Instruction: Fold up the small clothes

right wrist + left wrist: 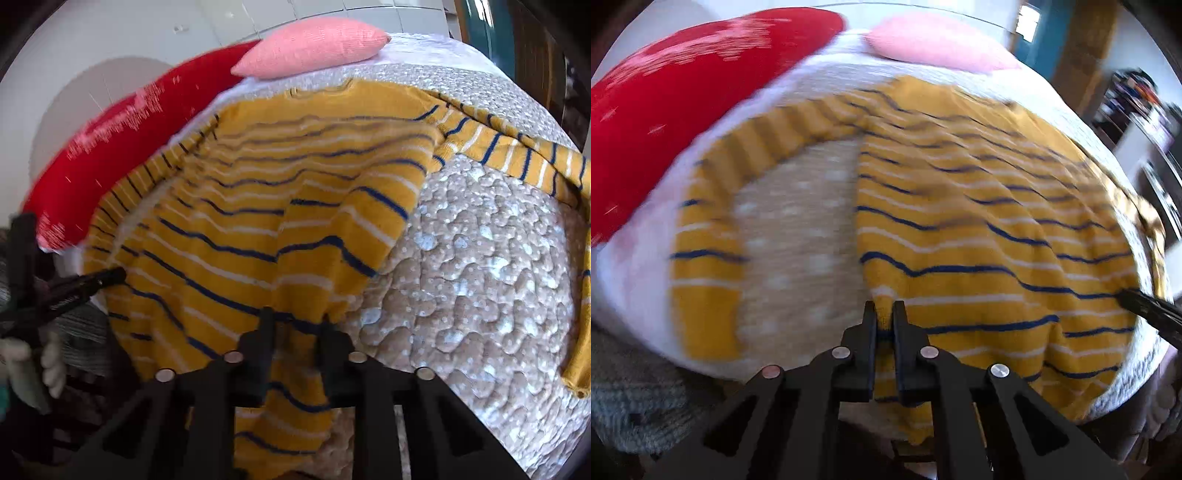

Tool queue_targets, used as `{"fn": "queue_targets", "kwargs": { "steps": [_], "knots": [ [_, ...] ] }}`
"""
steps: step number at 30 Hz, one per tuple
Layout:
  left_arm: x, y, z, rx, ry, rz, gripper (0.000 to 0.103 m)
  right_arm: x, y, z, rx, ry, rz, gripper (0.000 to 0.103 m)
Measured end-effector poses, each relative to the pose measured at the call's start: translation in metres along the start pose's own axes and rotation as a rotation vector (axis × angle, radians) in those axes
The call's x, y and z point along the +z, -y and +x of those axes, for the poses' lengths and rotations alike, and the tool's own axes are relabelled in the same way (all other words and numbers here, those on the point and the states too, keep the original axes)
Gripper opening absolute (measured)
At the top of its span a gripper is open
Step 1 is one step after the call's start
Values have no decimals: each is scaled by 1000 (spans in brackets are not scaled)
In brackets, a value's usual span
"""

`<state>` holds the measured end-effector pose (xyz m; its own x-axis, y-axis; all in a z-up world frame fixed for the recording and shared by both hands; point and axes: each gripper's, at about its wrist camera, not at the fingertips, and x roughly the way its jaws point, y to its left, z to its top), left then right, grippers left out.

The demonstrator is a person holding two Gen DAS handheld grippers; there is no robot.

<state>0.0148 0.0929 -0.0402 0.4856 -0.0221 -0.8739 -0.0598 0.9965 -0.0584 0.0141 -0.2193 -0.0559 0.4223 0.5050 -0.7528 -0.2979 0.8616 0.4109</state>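
A mustard-yellow sweater (960, 221) (258, 221) with navy and white stripes lies spread on a quilted bed. In the left wrist view my left gripper (884, 314) is shut on a small pinch of the sweater's near edge. In the right wrist view my right gripper (297, 325) is closed on a thicker bunch of the hem, and the cloth tents up toward it. One sleeve (517, 155) trails off to the right across the quilt. Each gripper shows in the other's view: the right one's finger (1145, 304) at the right edge, the left one's finger (107, 277) at the left.
A red pillow (665, 110) (129, 147) and a pink pillow (934, 40) (314, 44) lie at the bed's far end. Dotted beige quilt (480, 277) (798, 229) lies bare beside the sweater. A gloved hand (51, 362) holds the left gripper. Grey knit fabric (628, 398) sits at the near left.
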Motion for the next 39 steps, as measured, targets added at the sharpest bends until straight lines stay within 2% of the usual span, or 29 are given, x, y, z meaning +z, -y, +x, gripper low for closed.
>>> {"fn": "queue_targets", "kwargs": {
  "steps": [3, 4, 5, 6, 9, 10, 12, 13, 14, 15, 16, 18, 20, 24, 25, 26, 28, 30, 34, 36, 38, 39],
  "knots": [
    [-11, -28, 0, 30, -22, -96, 8, -5, 21, -4, 18, -12, 50, 15],
    [-15, -34, 6, 33, -44, -125, 5, -11, 28, -2, 7, -23, 62, 15],
    [-18, -37, 11, 71, -60, -144, 4, -16, 35, 1, 1, -30, 71, 15],
    [-20, -39, 12, 81, -56, -151, 4, -22, 43, -1, 15, -26, 101, 16],
    [-22, -38, -2, 40, -1, -165, 4, -23, 59, -22, 40, 15, 170, 22],
    [-23, -38, -12, 35, 36, -172, 5, -23, 66, -37, -3, 57, 174, 26],
    [-21, -35, -21, 41, 77, -174, 12, -21, 79, -65, -128, 122, 163, 39],
    [-20, -33, -25, 38, 96, -178, 17, -22, 86, -76, -190, 147, 153, 49],
    [-15, -30, -26, 32, 105, -181, 22, -22, 93, -86, -259, 167, 137, 56],
    [-14, -28, -28, 23, 110, -182, 24, -23, 100, -94, -326, 173, 115, 57],
    [-13, -24, -29, 10, 113, -181, 28, -23, 104, -95, -361, 166, 101, 59],
    [-10, -16, -27, -11, 109, -174, 29, -26, 111, -96, -420, 152, 74, 61],
    [-9, -4, -23, -25, 95, -156, 29, -27, 117, -90, -474, 146, 50, 67],
    [-9, 21, -22, -31, 75, -113, 29, -30, 135, -62, -620, 102, -10, 68],
    [-8, 26, -23, -29, 74, -103, 29, -31, 138, -56, -656, 90, -36, 63],
    [-7, 28, -23, -27, 75, -97, 29, -31, 139, -56, -646, 95, -51, 40],
    [-5, 35, -27, -21, 82, -81, 29, -16, 151, -75, -619, 104, -19, 11],
    [-2, 38, -27, -16, 85, -76, 29, 6, 177, -116, -595, 201, 71, 11],
    [3, 43, -24, -45, 76, -88, 29, 46, 244, -199, -658, 386, 260, 11],
    [4, 48, -20, -60, 66, -88, 29, 62, 284, -231, -664, 434, 376, 11],
    [4, 54, -16, -71, 56, -84, 29, 69, 312, -245, -672, 445, 457, 6],
    [4, 57, -15, -76, 51, -79, 29, 74, 328, -247, -703, 435, 500, 6]
  ]
}}
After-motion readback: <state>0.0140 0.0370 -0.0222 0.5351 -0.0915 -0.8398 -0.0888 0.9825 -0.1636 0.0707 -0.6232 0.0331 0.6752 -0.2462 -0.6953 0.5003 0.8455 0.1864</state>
